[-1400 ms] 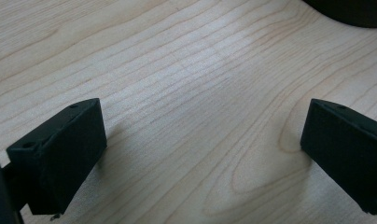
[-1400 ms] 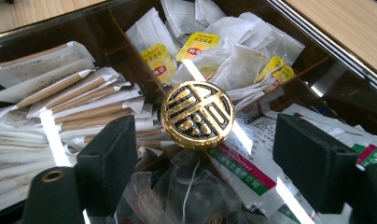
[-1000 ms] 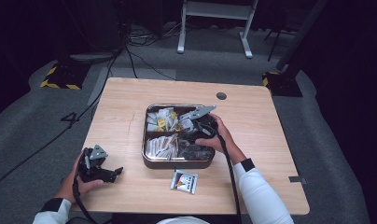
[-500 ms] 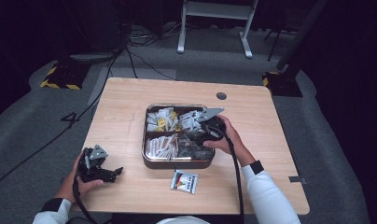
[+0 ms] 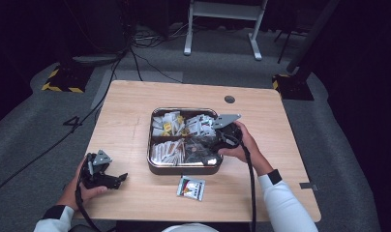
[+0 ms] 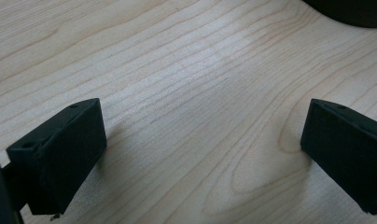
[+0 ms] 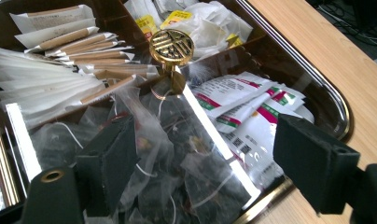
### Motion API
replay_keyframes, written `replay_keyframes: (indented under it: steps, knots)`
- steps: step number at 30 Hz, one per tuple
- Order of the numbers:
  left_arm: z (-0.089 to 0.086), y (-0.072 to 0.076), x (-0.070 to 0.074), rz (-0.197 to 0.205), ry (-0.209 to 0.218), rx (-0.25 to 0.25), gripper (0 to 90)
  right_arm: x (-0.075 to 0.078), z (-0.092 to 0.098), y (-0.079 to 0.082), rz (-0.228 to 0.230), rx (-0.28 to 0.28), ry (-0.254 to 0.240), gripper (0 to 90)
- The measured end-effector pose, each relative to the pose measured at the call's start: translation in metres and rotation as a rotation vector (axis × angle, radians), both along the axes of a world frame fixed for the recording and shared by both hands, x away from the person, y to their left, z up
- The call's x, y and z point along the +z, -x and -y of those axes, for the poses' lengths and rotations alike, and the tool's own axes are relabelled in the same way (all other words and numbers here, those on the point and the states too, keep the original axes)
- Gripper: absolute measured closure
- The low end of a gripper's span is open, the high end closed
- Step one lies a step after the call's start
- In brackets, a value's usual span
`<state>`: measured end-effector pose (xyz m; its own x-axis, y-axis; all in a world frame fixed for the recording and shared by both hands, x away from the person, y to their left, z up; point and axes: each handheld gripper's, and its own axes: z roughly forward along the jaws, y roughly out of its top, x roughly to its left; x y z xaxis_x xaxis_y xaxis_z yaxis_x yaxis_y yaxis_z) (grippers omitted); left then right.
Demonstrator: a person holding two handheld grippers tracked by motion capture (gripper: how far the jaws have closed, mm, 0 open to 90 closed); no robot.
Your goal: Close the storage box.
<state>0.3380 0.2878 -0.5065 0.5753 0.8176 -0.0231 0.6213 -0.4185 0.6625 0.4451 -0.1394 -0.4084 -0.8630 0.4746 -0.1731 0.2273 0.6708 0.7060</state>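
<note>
Over the tray (image 5: 152, 145) our right gripper (image 7: 200, 163) hangs with jaws wide apart, holding nothing. Its own view shows what the high view cannot: a gold knob (image 7: 171, 45) at the dividers' crossing, clear tea bags (image 7: 177, 154) beneath the jaws, paper sticks (image 7: 60, 70) and printed sachets (image 7: 242, 100) alongside. Our left gripper (image 5: 104, 174) rests on the table (image 6: 186, 70), jaws spread and empty. One sachet packet (image 5: 191, 187) lies just in front of the tray. Since a second ago our right gripper has drawn back toward the tray's right edge.
</note>
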Motion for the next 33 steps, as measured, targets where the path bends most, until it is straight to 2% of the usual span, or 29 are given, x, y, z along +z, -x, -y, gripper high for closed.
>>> replay_keyframes:
  steps: [23,33]
  knots:
    - [0.000,0.000,0.000,0.000,0.000,0.000,0.5,0.001,0.032,0.019,0.026,-0.022,0.022,21.3]
    - [0.000,0.000,0.000,0.000,0.000,-0.001,0.4,-0.007,0.054,0.029,0.024,-0.048,0.027,21.2]
